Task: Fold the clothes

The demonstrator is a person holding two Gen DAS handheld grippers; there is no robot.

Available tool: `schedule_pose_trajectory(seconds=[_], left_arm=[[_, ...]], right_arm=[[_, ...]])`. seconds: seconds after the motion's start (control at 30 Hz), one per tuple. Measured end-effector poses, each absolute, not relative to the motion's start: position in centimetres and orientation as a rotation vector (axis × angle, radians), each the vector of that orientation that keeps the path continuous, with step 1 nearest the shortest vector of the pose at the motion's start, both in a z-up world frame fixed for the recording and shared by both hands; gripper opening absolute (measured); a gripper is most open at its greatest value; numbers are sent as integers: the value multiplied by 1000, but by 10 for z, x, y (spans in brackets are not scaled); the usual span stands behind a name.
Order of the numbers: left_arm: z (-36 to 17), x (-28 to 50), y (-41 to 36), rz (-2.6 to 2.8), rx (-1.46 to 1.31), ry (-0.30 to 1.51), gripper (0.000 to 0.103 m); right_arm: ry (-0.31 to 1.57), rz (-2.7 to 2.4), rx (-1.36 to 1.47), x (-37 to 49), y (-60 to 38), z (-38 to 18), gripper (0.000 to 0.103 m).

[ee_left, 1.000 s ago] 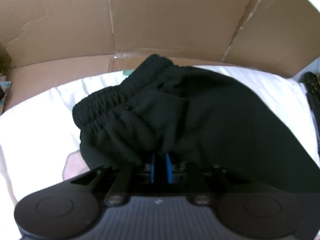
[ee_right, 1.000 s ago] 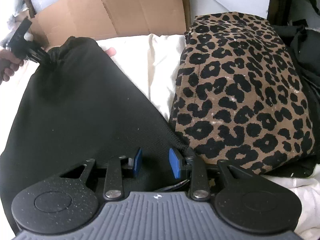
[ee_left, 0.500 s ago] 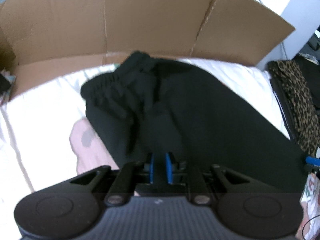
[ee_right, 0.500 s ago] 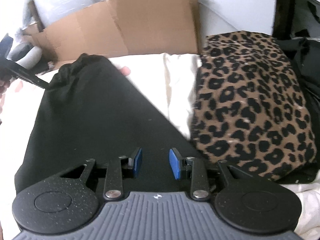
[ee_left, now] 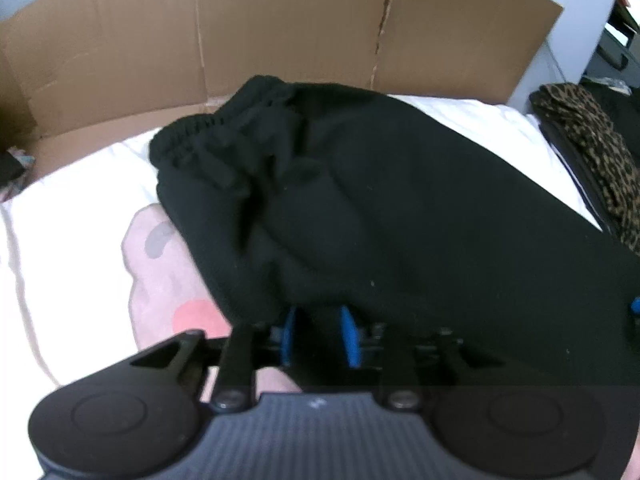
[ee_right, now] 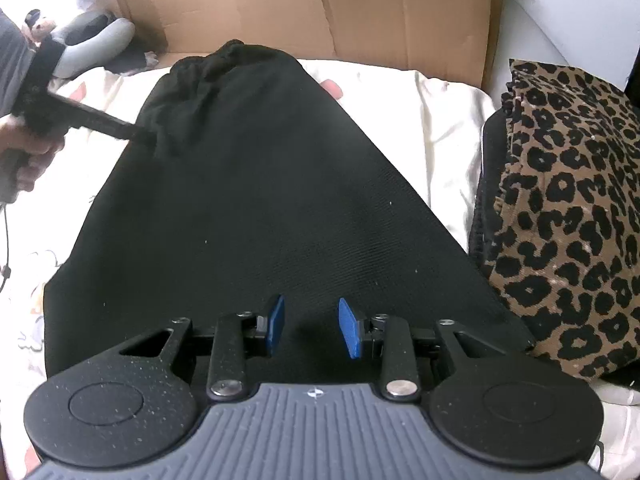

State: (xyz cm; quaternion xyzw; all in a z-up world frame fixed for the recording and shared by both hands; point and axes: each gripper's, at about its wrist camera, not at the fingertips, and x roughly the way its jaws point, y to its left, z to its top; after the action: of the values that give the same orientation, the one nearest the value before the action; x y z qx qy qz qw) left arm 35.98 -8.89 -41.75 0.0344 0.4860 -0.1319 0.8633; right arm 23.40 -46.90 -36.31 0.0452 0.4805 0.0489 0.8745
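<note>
Black sweatpants (ee_left: 380, 208) lie on a white bed sheet (ee_left: 80, 208), the elastic waistband (ee_left: 200, 132) bunched at the far end. My left gripper (ee_left: 318, 334) is open, its blue pads apart at the near edge of the pants' cloth. The pants also show in the right wrist view (ee_right: 260, 200), spread long toward the camera. My right gripper (ee_right: 312, 326) is open and empty just above the pants' near end. The left gripper shows in the right wrist view (ee_right: 132, 132) at the waistband's left side.
A cardboard sheet (ee_left: 280, 24) stands behind the bed. A leopard-print garment (ee_right: 560, 200) lies folded on the right. A pink printed patch (ee_left: 160, 264) marks the sheet. A grey neck pillow (ee_right: 96, 40) lies at the far left.
My left gripper has opened and let go of the pants' edge, and it has drawn back. My right gripper stays open and has pulled back along the pants.
</note>
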Motion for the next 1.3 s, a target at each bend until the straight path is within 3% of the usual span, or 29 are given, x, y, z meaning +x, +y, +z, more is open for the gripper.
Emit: schedule_pose_trajectory(seconds=[0.63, 1.03, 1.13, 1.3], left_arm=[[-377, 248, -64, -363, 4, 951, 41], [-401, 199, -68, -403, -41, 1046, 45], [-409, 193, -77, -425, 3, 1071, 45], [-417, 192, -85, -450, 1, 1109, 45]], right_arm=[[1014, 133, 60, 283, -426, -313, 38], [1006, 129, 75, 293, -385, -266, 39], [993, 142, 62, 298, -376, -255, 45], [1017, 160, 61, 297, -369, -261, 46]])
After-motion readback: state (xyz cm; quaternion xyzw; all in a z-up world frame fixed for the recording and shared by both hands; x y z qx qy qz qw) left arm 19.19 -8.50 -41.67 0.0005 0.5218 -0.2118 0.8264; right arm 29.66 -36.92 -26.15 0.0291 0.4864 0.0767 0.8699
